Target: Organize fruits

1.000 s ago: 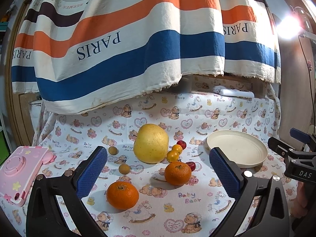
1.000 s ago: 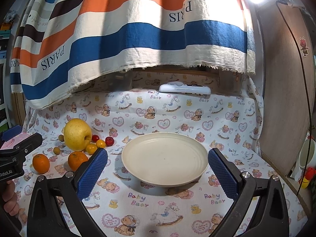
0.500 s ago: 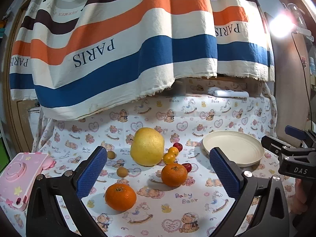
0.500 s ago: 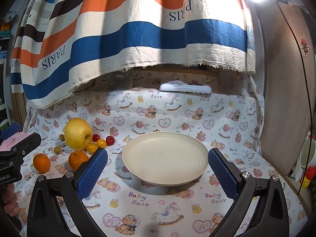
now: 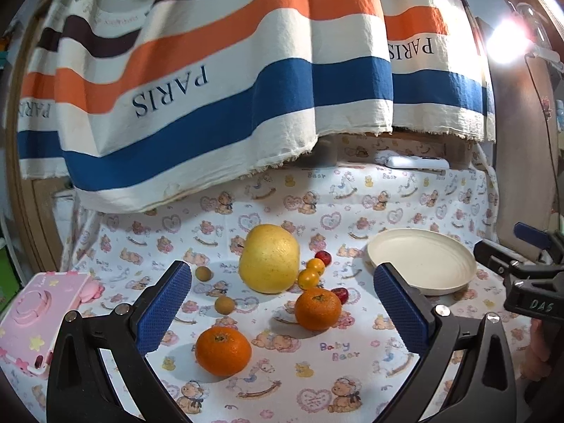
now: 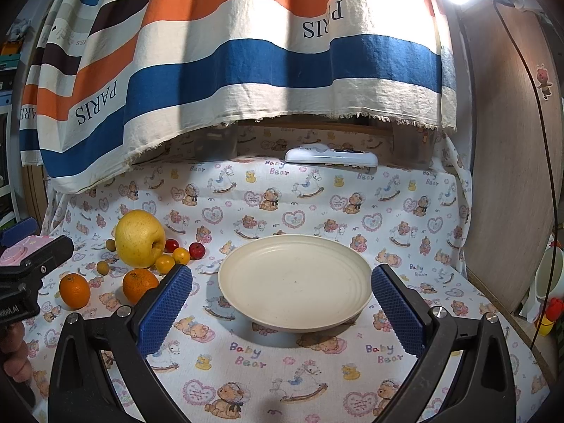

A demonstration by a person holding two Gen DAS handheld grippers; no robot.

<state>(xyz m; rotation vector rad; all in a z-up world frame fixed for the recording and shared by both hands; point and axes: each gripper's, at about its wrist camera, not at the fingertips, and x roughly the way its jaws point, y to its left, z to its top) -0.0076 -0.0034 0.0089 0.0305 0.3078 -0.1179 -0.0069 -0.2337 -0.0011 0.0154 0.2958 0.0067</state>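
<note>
Both tools stood wide and held nothing: the left gripper (image 5: 282, 303) hung over the fruit, the right gripper (image 6: 282, 303) over the plate (image 6: 294, 312), which sat bare on the bear-print cloth (image 6: 317, 194).

The fruit lay in a loose cluster left of the plate, apart from it. A big yellow fruit (image 5: 269, 259) sat at the far middle. Two oranges lay nearer: the near orange (image 5: 223, 350) alone at the front, the second orange (image 5: 318, 308) to its right. Two small yellow-orange fruits (image 5: 308, 278) touched the big one's right side; two red ones (image 5: 323, 256) lay beside these, and two brownish ones (image 5: 224, 305) to the left.

Handling, as judged: the big fruit looked heavy and firm, probably wider than a comfortable span, so take it across its middle. The oranges should be firm with a grippy peel; grip across the equator. The small ones look smooth and apt to roll (squeeze lightly, they may bruise).

Orientation: all were near-round, no real long axis. The near orange's stem end faced up; the big fruit's stem dimple faced right and toward the near side in the right wrist view.
</note>
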